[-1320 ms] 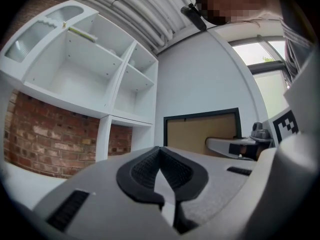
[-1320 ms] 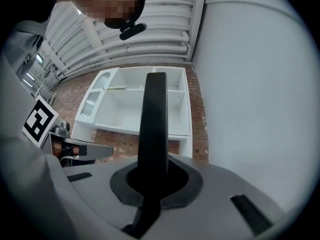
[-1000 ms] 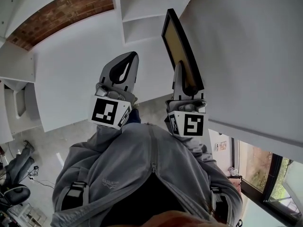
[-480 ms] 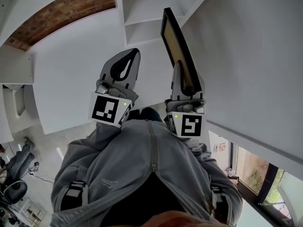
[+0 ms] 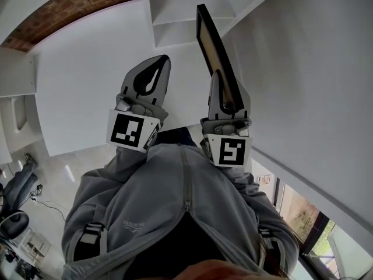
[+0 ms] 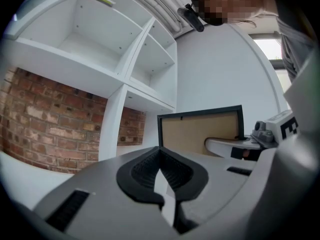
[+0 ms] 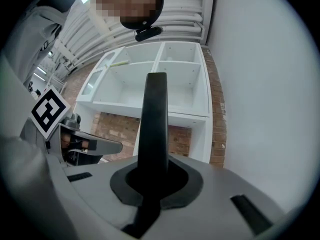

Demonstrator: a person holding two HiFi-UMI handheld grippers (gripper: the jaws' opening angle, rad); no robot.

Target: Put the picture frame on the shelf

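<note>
My right gripper [image 5: 225, 92] is shut on the lower edge of a black picture frame [image 5: 213, 45] with a tan backing, held up edge-on towards the white shelf unit [image 5: 175, 16]. In the right gripper view the picture frame [image 7: 154, 119] rises straight from between the jaws, in front of the shelf's open compartments [image 7: 165, 79]. My left gripper [image 5: 152, 80] is shut and holds nothing, level with the right one and to its left. From the left gripper view the picture frame's tan back [image 6: 200, 131] shows to the right, with the shelf unit [image 6: 115, 49] above left.
A white wall [image 5: 315, 69] runs close on the right. Red brick [image 5: 70, 7] shows behind and beside the shelf unit. A person's grey jacket [image 5: 175, 214] fills the lower part of the head view. A window [image 5: 303, 220] lies at lower right.
Both grippers and the frame have shifted slightly up and left in the head view as the view swung; the shelf compartments now lie nearer the frame's top. Both grips are unchanged.
</note>
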